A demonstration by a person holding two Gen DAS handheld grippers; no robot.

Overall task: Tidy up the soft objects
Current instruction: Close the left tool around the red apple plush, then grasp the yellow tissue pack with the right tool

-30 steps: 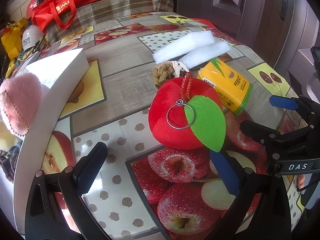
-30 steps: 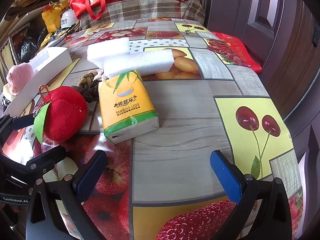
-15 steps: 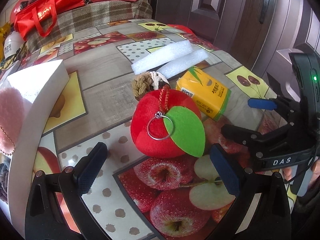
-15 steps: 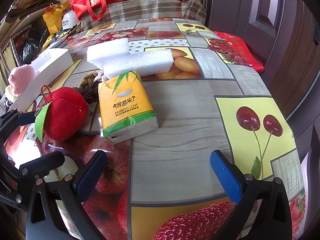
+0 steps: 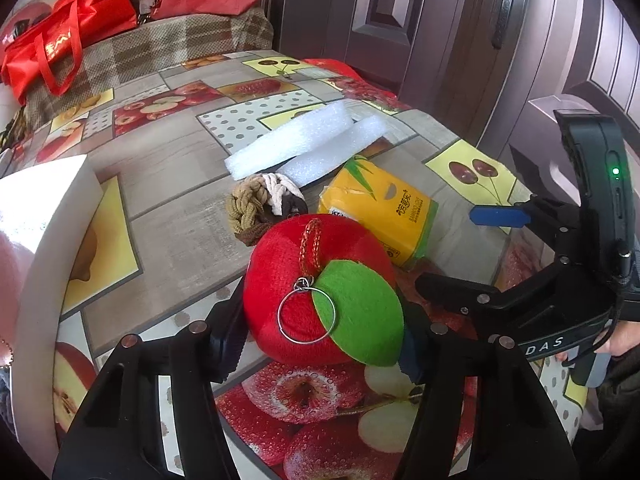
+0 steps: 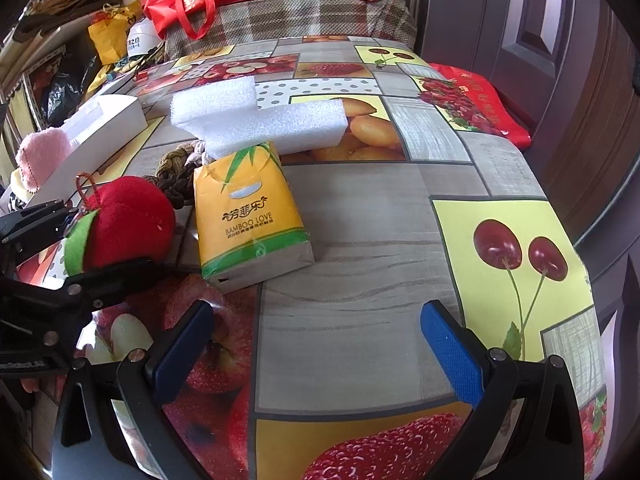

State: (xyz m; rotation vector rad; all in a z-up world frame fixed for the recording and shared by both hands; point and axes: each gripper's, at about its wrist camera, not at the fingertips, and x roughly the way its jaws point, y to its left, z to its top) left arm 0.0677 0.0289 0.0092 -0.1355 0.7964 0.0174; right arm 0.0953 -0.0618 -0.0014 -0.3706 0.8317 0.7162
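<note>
A red plush apple [image 5: 288,256] with a green felt leaf and a key ring lies on the fruit-print tablecloth [image 6: 360,240]. My left gripper [image 5: 320,336] is closing on it, and both pads touch its sides. In the right wrist view the apple [image 6: 128,220] sits between the left gripper's [image 6: 108,236] black fingers. My right gripper [image 6: 318,344] stands open over bare cloth, nothing between its blue pads. A yellow tissue pack [image 6: 248,216], two white foam blocks [image 6: 256,120] and a bundle of braided cords [image 5: 256,204] lie just behind the apple.
A white box [image 5: 48,208] stands at the left with a pink plush thing [image 6: 40,156] in it. Red bags [image 5: 68,36] rest on a plaid cushion at the far end. A dark door [image 6: 560,40] runs along the right, past the table's edge.
The left gripper's jaws have come together from wide open onto the sides of the red apple, and its view has swung a little to the right. The right gripper has kept still.
</note>
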